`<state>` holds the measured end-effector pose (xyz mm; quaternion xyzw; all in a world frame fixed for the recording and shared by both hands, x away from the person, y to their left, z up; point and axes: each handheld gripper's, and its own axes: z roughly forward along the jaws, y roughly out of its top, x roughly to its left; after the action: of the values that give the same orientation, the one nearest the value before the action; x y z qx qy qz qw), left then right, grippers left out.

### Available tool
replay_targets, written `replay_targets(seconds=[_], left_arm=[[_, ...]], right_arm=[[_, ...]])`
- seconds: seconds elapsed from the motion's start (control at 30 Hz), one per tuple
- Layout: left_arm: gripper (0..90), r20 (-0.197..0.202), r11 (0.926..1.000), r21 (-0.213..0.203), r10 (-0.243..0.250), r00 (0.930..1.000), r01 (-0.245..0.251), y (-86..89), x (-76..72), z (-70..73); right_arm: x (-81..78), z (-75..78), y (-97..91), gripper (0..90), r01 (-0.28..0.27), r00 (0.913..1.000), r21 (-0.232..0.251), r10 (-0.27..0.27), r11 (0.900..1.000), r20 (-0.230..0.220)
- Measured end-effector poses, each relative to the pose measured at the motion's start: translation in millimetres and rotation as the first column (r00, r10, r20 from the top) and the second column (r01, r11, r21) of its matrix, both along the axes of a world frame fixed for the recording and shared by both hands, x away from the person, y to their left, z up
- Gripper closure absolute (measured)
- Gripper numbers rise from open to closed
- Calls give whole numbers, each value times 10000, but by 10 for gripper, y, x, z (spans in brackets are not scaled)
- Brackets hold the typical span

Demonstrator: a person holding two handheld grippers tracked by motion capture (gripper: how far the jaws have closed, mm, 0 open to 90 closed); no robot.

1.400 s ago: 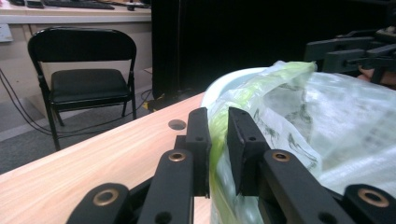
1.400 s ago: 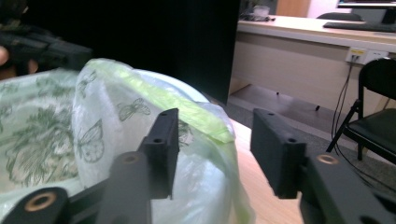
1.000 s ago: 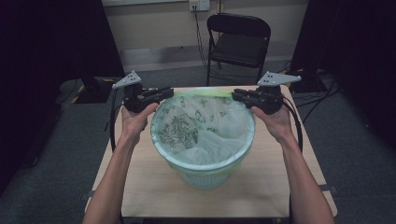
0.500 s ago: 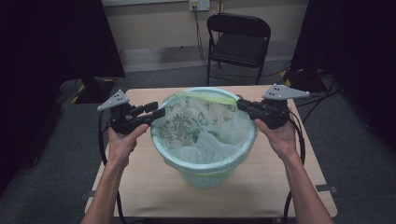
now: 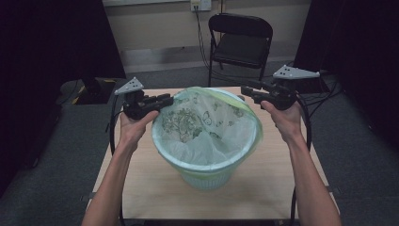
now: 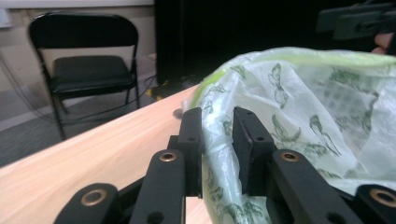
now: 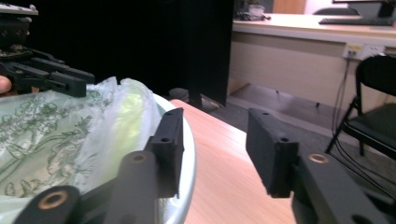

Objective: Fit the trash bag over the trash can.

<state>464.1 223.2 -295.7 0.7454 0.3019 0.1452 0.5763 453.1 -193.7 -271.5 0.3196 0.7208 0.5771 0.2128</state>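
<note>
Both hands are sitting a bit differently than half a second ago: the left gripper [image 5: 165,100] has pushed back in to the near-left rim of the waste bin [image 5: 207,176], and the right gripper [image 5: 248,91] has lifted off toward the far-right side. The bin is sitting mid-table on the wooden table [image 5: 141,188], with the butterfly-print bin liner [image 5: 207,125] draped inside and folded over the rim.

In the left gripper view the jaws have just been closing and are narrow now, with a bunched fold of the liner [image 6: 219,154] between the pads, so that side looks pinched. The right gripper's [image 7: 217,144] jaws have just been opening and are standing fairly wide with nothing between them; the liner's green edge [image 7: 133,109] and the white bin rim [image 7: 187,154] are sitting just beside its left jaw.

What could go wrong, imo: that film is thin, so a one-sided tug from the left could pop the liner off the far rim or tear it. The right jaws could also close on the plastic rim instead of the film, and the light bin might slide.
</note>
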Motion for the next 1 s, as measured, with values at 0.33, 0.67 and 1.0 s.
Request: replay_targets(seconds=[0.33, 0.67, 1.0], left_arm=[[585, 382, 9987, -449, 270, 9989, -252, 134, -167, 150], [556, 299, 9992, -387, 141, 9995, -129, 217, -479, 112], [637, -272, 9997, 214, 153, 9995, -147, 60, -406, -15]], right_arm=[[3, -165, 40, 694, -250, 9988, -295, 237, 9993, -437], [-249, -254, 147, 632, -258, 9969, -854, 193, 9960, -757], [-505, -171, 142, 528, 407, 9978, -885, -452, 9952, -486]])
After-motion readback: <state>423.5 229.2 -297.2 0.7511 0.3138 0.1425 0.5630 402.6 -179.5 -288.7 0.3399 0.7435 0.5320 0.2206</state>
